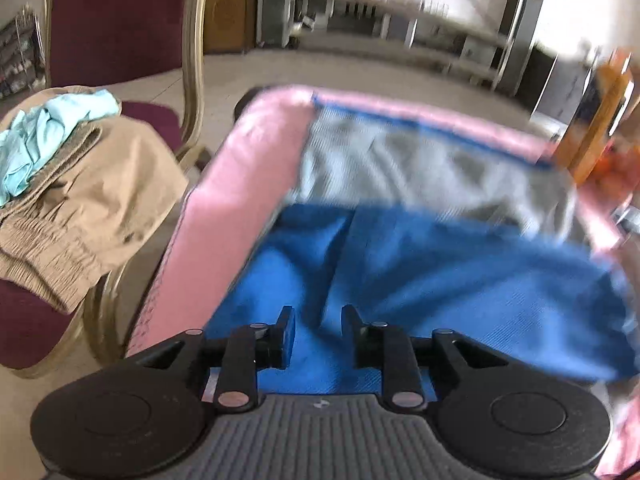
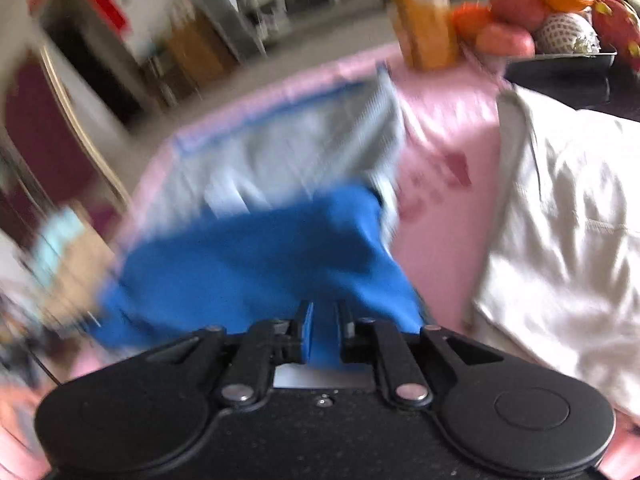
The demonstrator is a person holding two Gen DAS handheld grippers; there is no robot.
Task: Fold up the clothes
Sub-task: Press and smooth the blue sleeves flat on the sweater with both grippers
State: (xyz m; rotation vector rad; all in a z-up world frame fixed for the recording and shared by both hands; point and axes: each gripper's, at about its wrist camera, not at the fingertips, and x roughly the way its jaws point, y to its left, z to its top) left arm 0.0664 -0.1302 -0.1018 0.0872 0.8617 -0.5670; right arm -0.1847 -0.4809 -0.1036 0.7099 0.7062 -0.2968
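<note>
A blue and grey garment (image 1: pixel 400 248) lies on the pink-covered table (image 1: pixel 240 184), its blue half folded over toward me and the grey half (image 1: pixel 400 168) behind it. My left gripper (image 1: pixel 318 332) hovers at the blue near edge with its jaws apart; blue cloth shows in the gap and the pads do not press on it. In the right wrist view the same garment (image 2: pixel 256 256) is blurred. My right gripper (image 2: pixel 325 332) is shut on a fold of its blue cloth, which runs up between the narrow jaws.
A maroon chair (image 1: pixel 120 20) on the left carries tan trousers (image 1: pixel 88 208) and a light blue garment (image 1: pixel 44 136). A folded white garment (image 2: pixel 568 240) lies on the table's right. Behind it are an orange carton (image 2: pixel 428 28) and a tray of fruit (image 2: pixel 552 8).
</note>
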